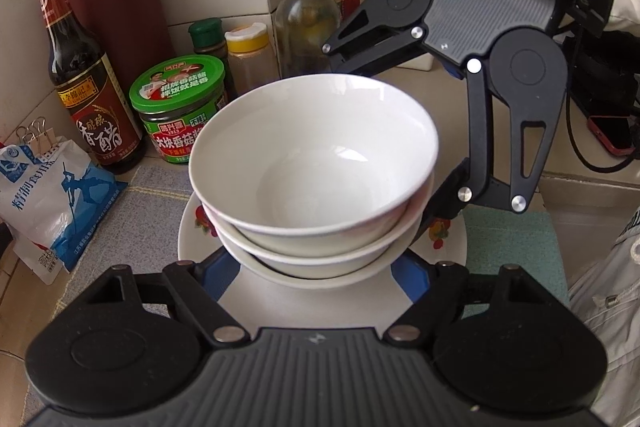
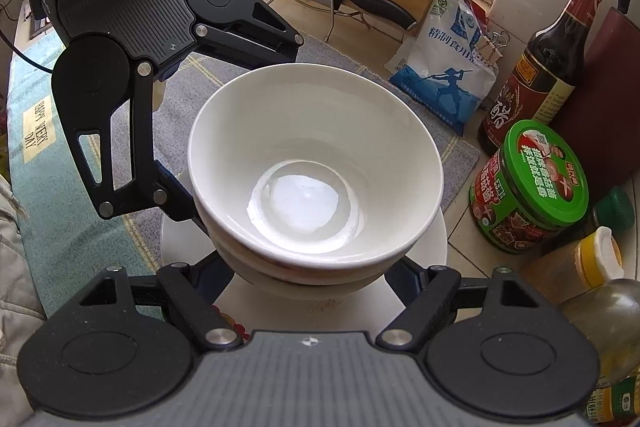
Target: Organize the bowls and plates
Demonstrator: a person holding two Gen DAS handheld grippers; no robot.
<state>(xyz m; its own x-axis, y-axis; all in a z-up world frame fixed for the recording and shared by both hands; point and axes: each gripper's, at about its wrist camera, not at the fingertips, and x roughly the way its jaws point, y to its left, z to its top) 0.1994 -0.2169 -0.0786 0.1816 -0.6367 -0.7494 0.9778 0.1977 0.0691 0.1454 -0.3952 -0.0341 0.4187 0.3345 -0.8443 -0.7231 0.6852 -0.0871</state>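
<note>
Bowls [image 1: 312, 163] already sit nested on the plate [image 1: 452, 247]; both grippers [image 1: 316, 267] [image 2: 312, 267] flank the stack, grip unclear; placing remains

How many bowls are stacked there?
3 at least: top bowl, second bowl and third bowl nested beneath it, on the plate. More may be hidden.

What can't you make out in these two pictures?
- Both views: fingertips of the left gripper and right gripper hide under the bowls, so the grip is unclear.
- Left view: the plate is mostly covered by the bowls; its pattern barely shows.
- Both views: how many bowls are stacked; lower rims overlap.
- Right view: the oil bottle is cut off by the edge.
</note>
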